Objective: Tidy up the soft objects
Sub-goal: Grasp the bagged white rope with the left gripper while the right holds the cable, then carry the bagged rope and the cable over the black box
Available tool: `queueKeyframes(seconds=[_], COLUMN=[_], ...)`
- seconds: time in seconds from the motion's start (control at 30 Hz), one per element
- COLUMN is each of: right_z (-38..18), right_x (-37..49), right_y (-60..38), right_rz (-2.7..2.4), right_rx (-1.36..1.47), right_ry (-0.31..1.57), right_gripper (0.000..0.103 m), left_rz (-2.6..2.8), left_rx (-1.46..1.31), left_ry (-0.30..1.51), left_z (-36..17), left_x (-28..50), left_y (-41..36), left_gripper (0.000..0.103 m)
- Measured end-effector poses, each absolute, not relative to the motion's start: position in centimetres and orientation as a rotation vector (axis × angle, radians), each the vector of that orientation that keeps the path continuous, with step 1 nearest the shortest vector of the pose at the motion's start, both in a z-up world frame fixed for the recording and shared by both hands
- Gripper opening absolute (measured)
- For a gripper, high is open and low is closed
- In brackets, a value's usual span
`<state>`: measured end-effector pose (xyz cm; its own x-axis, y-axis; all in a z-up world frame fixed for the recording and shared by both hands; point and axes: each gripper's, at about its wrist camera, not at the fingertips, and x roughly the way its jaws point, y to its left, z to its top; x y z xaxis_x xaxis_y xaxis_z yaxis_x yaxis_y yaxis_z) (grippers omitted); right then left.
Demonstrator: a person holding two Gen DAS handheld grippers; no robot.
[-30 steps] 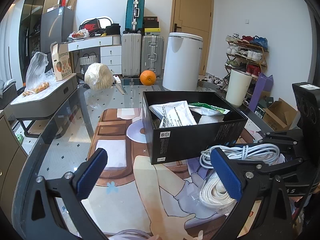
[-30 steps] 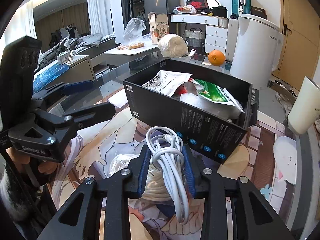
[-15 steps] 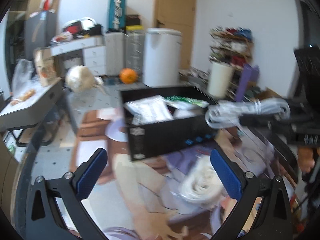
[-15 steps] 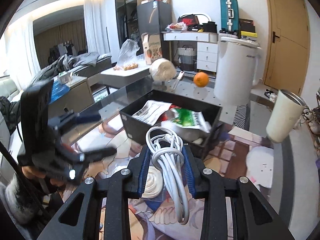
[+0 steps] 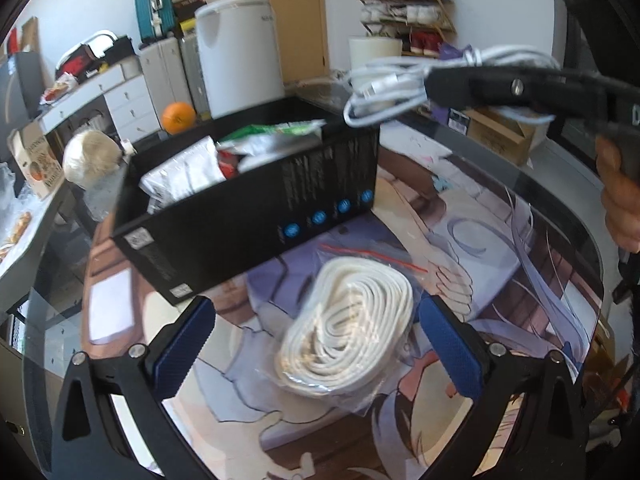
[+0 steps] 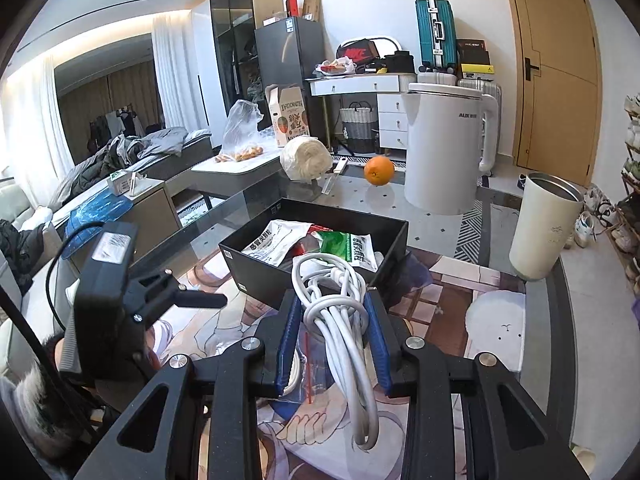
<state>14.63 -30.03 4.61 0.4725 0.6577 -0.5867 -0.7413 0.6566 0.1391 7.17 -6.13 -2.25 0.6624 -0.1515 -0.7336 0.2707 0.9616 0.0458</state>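
Orange [image 6: 379,171] on glass table [image 6: 256,194]; white appliance [image 6: 448,148] just beside it; cream cylindrical bin [image 6: 544,226]; teal suitcase [image 6: 435,40] atop white drawers [image 6: 394,120]; wooden door [image 6: 554,64].

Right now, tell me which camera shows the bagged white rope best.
The left wrist view. The bagged white rope lies whole on the mat, centred between the open left gripper fingers. The right wrist view shows only a sliver, hidden behind the right gripper and the white cable it clamps.

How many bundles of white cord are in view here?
2. One cable bundle is clamped in the right gripper above the box; one bagged coil lies on the table before the open left gripper.
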Motion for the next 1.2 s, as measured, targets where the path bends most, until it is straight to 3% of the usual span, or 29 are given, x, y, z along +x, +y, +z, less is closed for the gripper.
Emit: queueKeyframes(seconds=[0.23,0.6,0.8,1.2], right_z=[4.4,4.3,4.3,4.3], right_x=[14.7,14.6,14.7,14.7], right_y=[-30.1,-30.2,-30.2,-30.1], right_rz=[0.860,0.857,0.860,0.863], right_rx=[-0.138,-0.136,-0.137,-0.134], right_ry=[0.657,0.659,0.659,0.658], right_gripper=[0.033,0.033,0.033,0.033], left_rz=[-0.293,-0.358,-0.356,-0.329], left_rx=[0.233,0.160,0.159,0.159], left_ry=[0.843,0.889,0.877,0.864], left_z=[-2.7,-2.9,-3.0,-3.1], left_x=[7.4,7.9,7.6,7.5], left_y=[-8.0,-7.4,-7.2,-7.0], left_gripper=[0.099,0.065,0.052,0.046])
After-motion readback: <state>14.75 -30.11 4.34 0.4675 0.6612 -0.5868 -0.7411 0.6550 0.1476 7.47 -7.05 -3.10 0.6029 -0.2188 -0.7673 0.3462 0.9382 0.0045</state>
